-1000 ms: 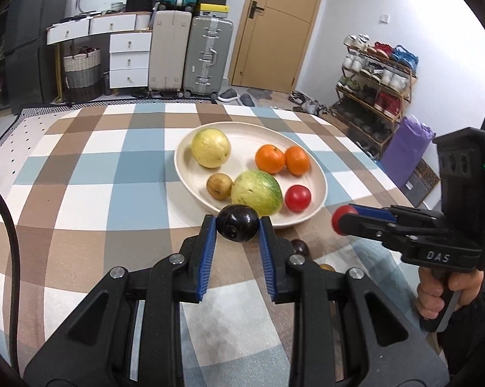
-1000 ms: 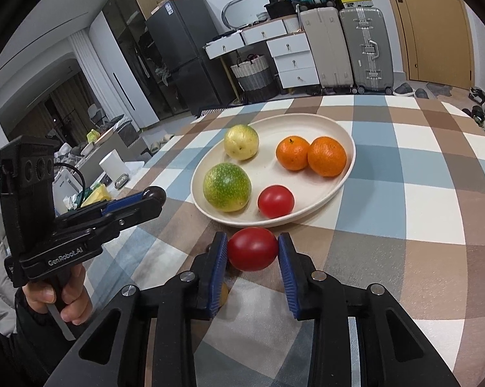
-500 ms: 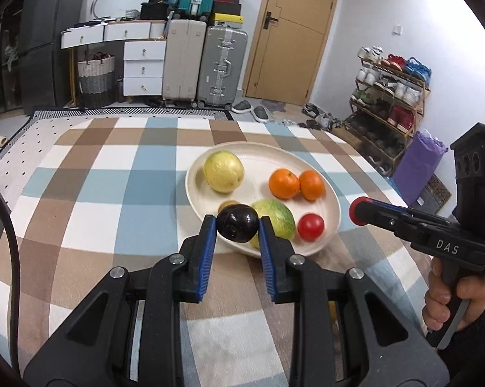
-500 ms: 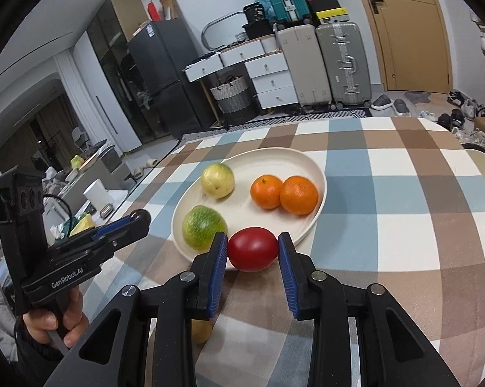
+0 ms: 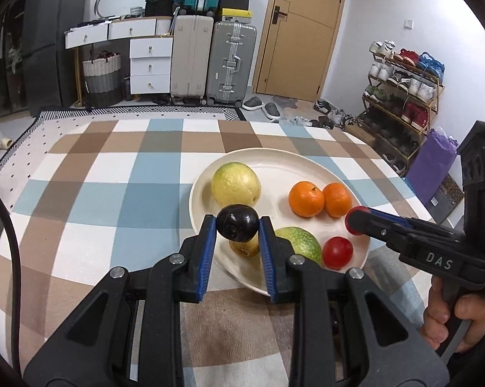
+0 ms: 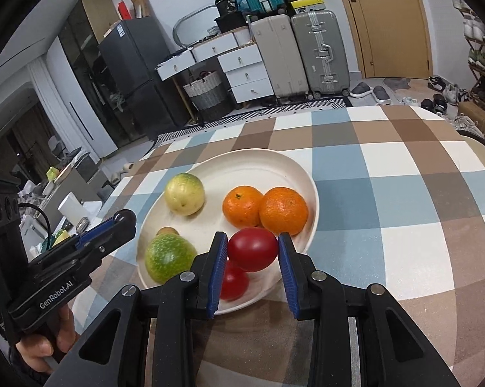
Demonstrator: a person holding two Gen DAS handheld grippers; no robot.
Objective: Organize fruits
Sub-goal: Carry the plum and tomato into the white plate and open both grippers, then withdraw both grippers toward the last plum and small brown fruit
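A cream plate point(image 5: 274, 161) point(image 6: 274, 158) sits on the checked tablecloth. It holds a yellow-green fruit point(image 5: 235, 183) point(image 6: 184, 194), two oranges point(image 5: 306, 200) point(image 6: 282, 211), a green fruit point(image 5: 302, 246) point(image 6: 168, 258), a small brown fruit point(image 5: 244, 250) and a red tomato point(image 5: 337, 252) point(image 6: 232, 282). My left gripper point(image 5: 237, 224) is shut on a dark plum point(image 5: 237, 222) above the plate's near-left rim. My right gripper point(image 6: 252, 250) is shut on a red tomato point(image 6: 252, 249) above the plate's near part.
The checked tablecloth point(image 5: 113, 193) covers the table; its far edge lies beyond the plate. Suitcases point(image 5: 231, 61), drawers and a shoe rack point(image 5: 400, 96) stand on the floor behind. A round chair edge point(image 6: 481, 148) shows at the table's right side.
Both grippers have lifted and moved forward from the table in front of the plate to above its near part, each still holding its fruit.
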